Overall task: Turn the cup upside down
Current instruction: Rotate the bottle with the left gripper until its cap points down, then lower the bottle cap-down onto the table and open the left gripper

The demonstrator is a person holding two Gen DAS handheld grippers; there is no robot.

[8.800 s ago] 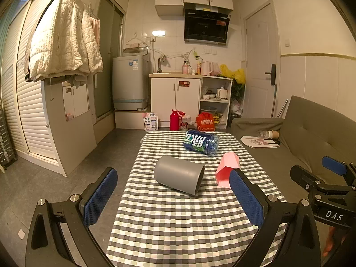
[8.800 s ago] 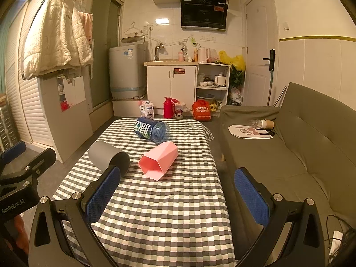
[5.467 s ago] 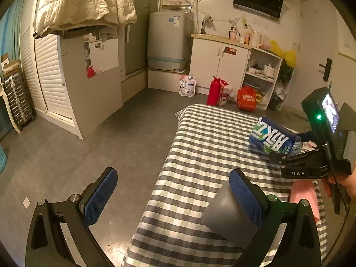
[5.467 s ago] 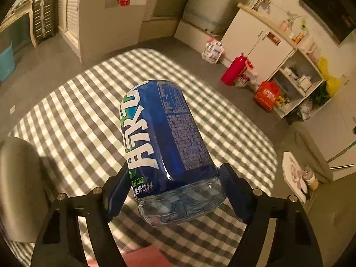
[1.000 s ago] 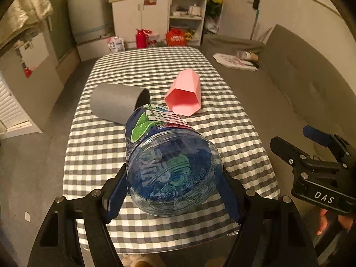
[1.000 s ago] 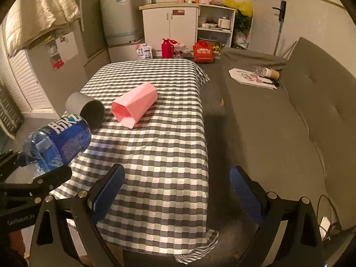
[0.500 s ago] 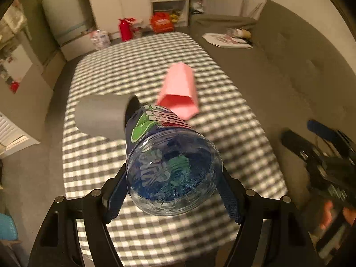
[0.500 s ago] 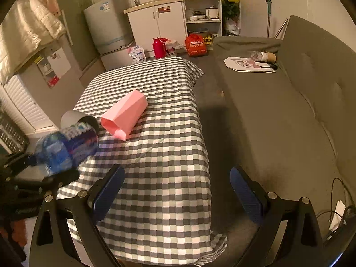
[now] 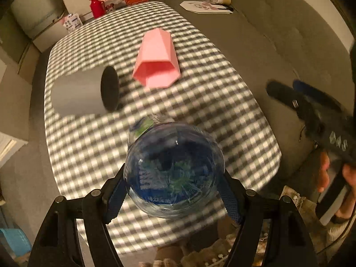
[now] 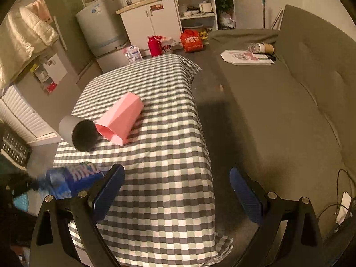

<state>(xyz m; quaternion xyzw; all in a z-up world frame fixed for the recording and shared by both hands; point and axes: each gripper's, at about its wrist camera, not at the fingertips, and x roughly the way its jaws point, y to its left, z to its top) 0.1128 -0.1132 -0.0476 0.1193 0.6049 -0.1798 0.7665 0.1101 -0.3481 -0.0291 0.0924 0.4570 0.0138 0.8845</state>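
Left wrist view: your left gripper (image 9: pixel 174 191) is pinching the blue bottle-cup (image 9: pixel 174 173) by its sides, one pad on each flank. Its clear base faces the lens, so the mouth appears to point down toward the checked surface (image 9: pixel 222 102) (the mouth itself is hidden behind the body). The cup is over the near part of the cloth; whether the mouth touches cannot be told, and the frame is motion-blurred.

Beyond it lie a grey cup (image 9: pixel 84 93) on its side, open end toward the pink one, and a pink faceted cup (image 9: pixel 158 60), also on its side, mouth toward you. The two are just beside each other but apart.

Right wrist view: your right gripper (image 10: pixel 175 191) is spread wide with nothing between the pads, held off the near edge of the surface, sofa (image 10: pixel 289 111) to its right.

Step judged: inversion of the blue cup looks nearly done, placement pending. Next move calls for lowering straight down until the rim seats flat, then easing the pads apart without tipping it. The grey and pink cups are not yet flipped.
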